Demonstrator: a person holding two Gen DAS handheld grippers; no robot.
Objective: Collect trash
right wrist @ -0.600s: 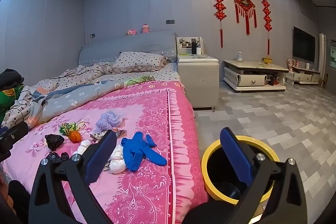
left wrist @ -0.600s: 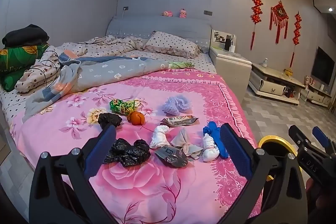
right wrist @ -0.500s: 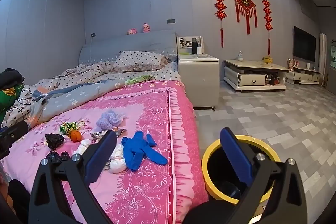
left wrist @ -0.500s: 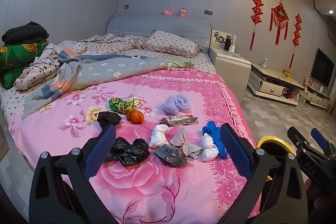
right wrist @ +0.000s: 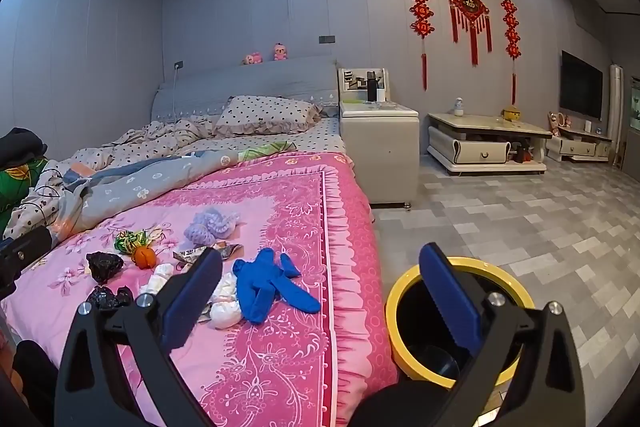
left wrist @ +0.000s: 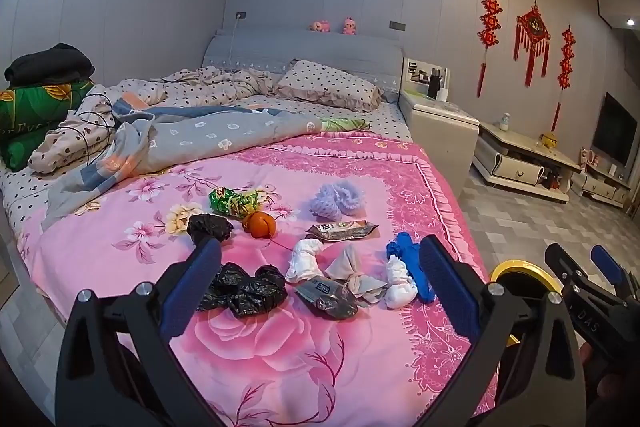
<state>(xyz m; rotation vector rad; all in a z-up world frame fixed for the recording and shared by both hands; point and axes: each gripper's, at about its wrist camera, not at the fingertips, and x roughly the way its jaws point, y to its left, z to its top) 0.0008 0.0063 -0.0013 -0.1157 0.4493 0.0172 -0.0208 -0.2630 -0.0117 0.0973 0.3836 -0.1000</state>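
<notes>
Trash lies scattered on the pink bedspread (left wrist: 280, 347): black bags (left wrist: 244, 289), a black lump (left wrist: 209, 227), an orange (left wrist: 259, 224), a green wrapper (left wrist: 234, 202), a snack wrapper (left wrist: 342, 230), white wads (left wrist: 305, 259), a dark foil packet (left wrist: 330, 297) and a blue glove (right wrist: 264, 285). My left gripper (left wrist: 319, 243) hovers open over the bed's near end, short of the pile, holding nothing. Out to the right, my right gripper (right wrist: 320, 253) stands open and empty between the bed edge and a yellow-rimmed bin (right wrist: 404, 307) on the floor.
A purple fluffy item (left wrist: 336, 201) lies beyond the trash. A rumpled grey quilt (left wrist: 208, 135) and pillows fill the bed's far half. A white nightstand (right wrist: 380, 139) stands by the headboard, and a low TV cabinet (right wrist: 484, 147) lines the wall across the tiled floor.
</notes>
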